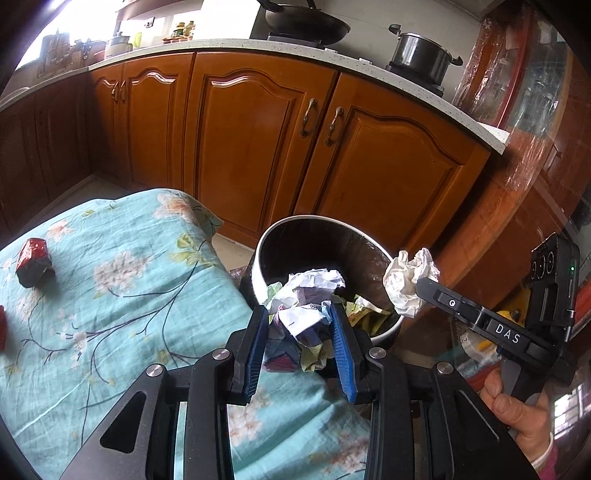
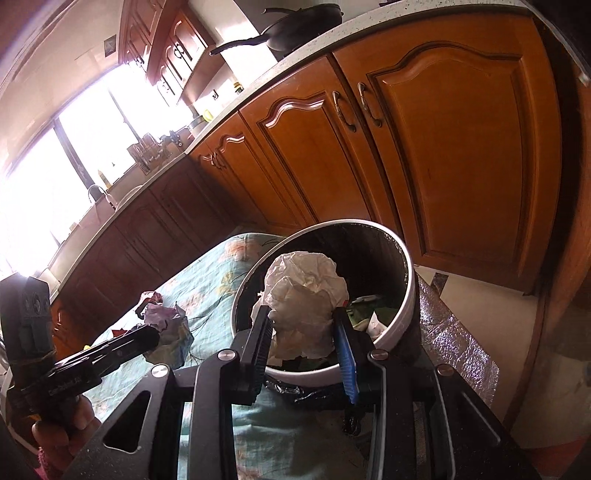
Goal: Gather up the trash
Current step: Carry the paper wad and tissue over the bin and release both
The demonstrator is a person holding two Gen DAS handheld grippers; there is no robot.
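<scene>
My left gripper (image 1: pixel 300 314) is shut on a crumpled wad of printed paper (image 1: pixel 304 323), held at the near rim of the white-rimmed bin (image 1: pixel 258 251), by the table's edge. My right gripper (image 2: pixel 303 319) is shut on a crumpled white tissue (image 2: pixel 304 295), over the bin's (image 2: pixel 406 295) open mouth. In the left wrist view that tissue (image 1: pixel 406 280) hangs at the bin's right rim from the right gripper (image 1: pixel 419 286). In the right wrist view the left gripper (image 2: pixel 155 332) carries its paper wad (image 2: pixel 168 321) above the cloth. The bin holds more crumpled paper (image 1: pixel 317 280) and green wrappers.
A floral turquoise cloth (image 1: pixel 129 288) covers the table beside the bin. A red and black packet (image 1: pixel 33 262) lies on it at the far left. Wooden kitchen cabinets (image 1: pixel 258 140) stand behind, with a wok (image 1: pixel 306 22) and a pot (image 1: pixel 421 55) on the counter.
</scene>
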